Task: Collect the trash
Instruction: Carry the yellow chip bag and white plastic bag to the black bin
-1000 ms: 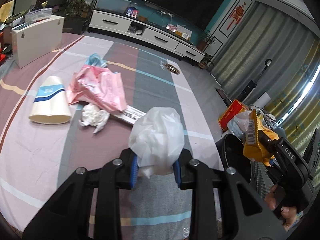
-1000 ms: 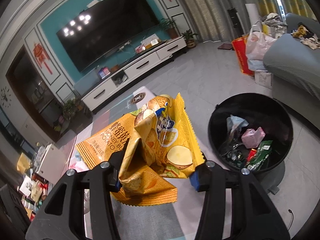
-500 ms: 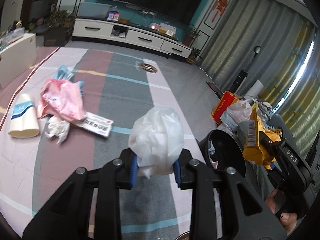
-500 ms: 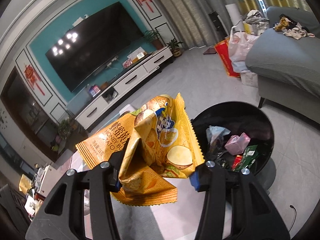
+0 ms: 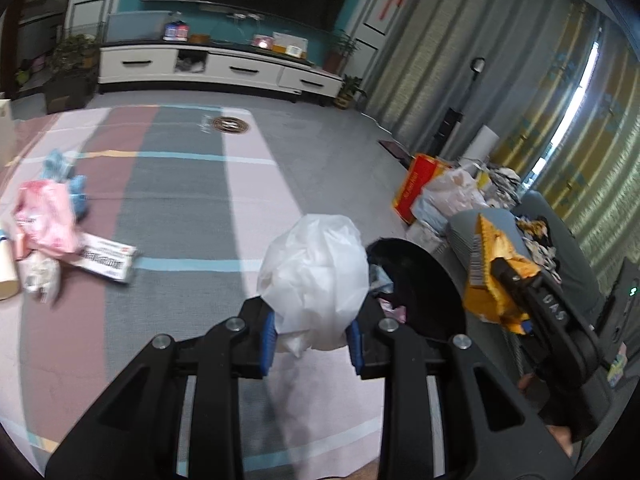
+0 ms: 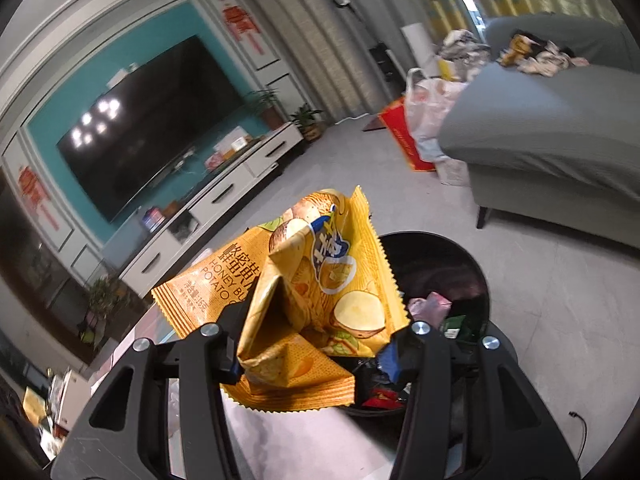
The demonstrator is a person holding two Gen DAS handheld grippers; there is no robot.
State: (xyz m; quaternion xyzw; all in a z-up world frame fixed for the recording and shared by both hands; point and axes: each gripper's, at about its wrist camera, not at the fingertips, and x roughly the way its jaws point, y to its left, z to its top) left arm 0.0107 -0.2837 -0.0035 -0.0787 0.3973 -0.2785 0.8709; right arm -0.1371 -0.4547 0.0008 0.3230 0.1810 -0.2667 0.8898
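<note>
Bin (image 6: 476, 276), black and round, is the landmark: carry both loads fully over its rim before letting go. Right gripper (image 6: 316, 354) clamps a yellow chip bag (image 6: 320, 296) just above it; left gripper (image 5: 312, 336) pinches a white plastic wad (image 5: 316, 276) beside it. Bin's near side and floor are hidden.

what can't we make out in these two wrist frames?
- Left wrist view: the black bin is mostly hidden behind the white plastic bag in the left gripper.
- Left wrist view: the litter on the mat is motion-blurred; the box's print is unreadable.
- Right wrist view: the chip bag in the right gripper covers the bin's near side.
</note>
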